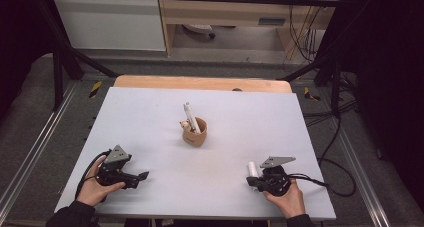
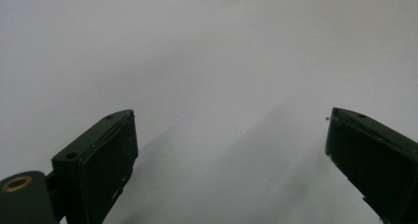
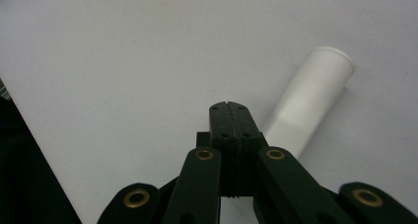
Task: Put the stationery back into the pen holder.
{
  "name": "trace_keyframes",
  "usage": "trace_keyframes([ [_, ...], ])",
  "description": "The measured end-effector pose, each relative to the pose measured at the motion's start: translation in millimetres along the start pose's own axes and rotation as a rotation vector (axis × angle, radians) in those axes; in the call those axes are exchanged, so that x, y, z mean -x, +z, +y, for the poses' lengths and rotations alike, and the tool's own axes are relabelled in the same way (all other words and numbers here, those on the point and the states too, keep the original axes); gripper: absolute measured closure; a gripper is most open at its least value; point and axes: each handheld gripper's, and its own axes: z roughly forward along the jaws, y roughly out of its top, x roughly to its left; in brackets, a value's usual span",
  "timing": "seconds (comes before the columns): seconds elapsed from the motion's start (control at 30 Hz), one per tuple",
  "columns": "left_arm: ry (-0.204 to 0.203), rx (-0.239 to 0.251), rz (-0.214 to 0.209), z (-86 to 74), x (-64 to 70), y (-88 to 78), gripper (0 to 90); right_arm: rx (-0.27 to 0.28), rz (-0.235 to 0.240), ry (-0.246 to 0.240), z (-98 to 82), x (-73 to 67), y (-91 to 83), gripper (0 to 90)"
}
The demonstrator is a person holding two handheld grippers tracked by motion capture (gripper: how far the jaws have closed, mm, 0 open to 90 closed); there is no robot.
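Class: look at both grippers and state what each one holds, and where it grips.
Nothing is held. The right gripper is shut empty above the white tube; the left gripper is open.

A pale grey bench (image 1: 150, 117) with a bare wooden strip along its far edge carries few things. Near its middle stands a small brown cup (image 1: 194, 135), a white tube (image 1: 191, 117) leaning inside it. Near the front right edge a white cylinder (image 3: 308, 100) lies flat on the surface.
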Motion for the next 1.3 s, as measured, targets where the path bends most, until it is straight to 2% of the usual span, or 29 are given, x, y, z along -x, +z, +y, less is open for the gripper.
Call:
trace_keyframes([
  [0.5, 0.0, 0.001, 0.0, 0.0, 0.1, -0.3, 5.6, -0.022, -0.023, 0.014, -7.0, 3.1, -1.0, 90.0],
  [0.77, -0.001, 0.001, 0.0, 0.0, 0.1, -0.3, 5.6, 0.001, -0.034, 0.027, -9.4, 6.7, -6.1, 90.0],
  [1.17, -0.001, -0.001, 0.0, -0.1, 0.4, -0.3, 5.6, -0.022, -0.029, 0.032, -12.5, 5.4, -6.3, 90.0],
  [1.3, -0.001, 0.0, -0.002, 0.1, 0.7, -0.3, 5.6, -0.01, -0.034, 0.029, -14.1, 5.2, -7.3, 90.0],
])
